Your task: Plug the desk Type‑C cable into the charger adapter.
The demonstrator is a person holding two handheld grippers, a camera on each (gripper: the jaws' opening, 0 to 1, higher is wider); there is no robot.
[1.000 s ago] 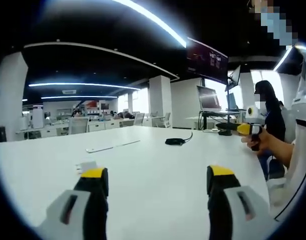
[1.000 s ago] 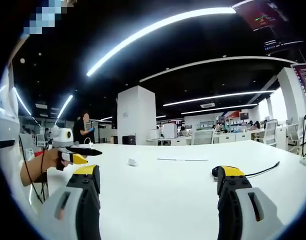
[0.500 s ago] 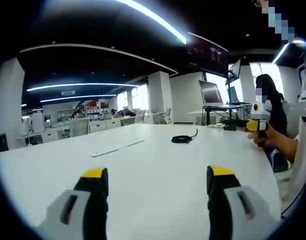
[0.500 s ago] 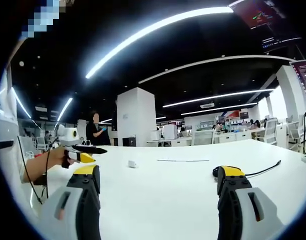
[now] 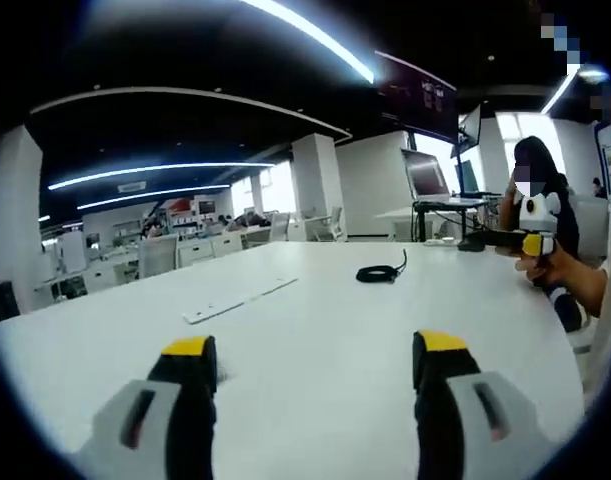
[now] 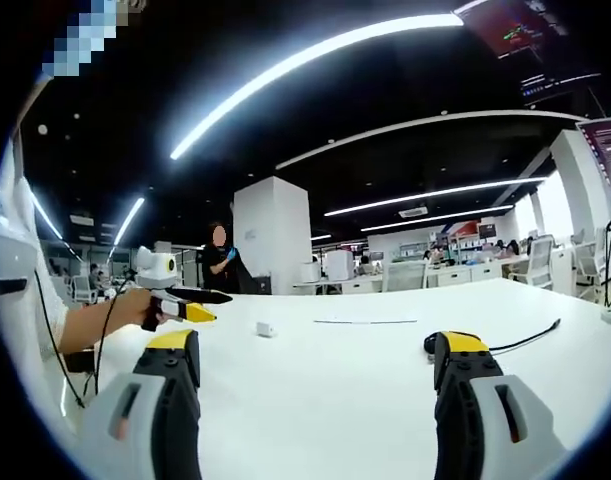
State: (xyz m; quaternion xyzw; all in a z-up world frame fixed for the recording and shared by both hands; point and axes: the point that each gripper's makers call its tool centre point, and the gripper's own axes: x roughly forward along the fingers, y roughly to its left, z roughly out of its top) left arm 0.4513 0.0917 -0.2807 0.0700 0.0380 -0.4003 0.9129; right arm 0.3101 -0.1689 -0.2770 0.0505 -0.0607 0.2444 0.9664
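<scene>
I've raised my left gripper so the charger adapter has dropped out of its view, and with both it and my right gripper wide and empty, the coiled cable lies untouched far across the table

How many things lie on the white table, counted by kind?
Black cable: 1
White adapter: 1
Flat white strip: 1
Total: 3, all lying apart on the table.
</scene>
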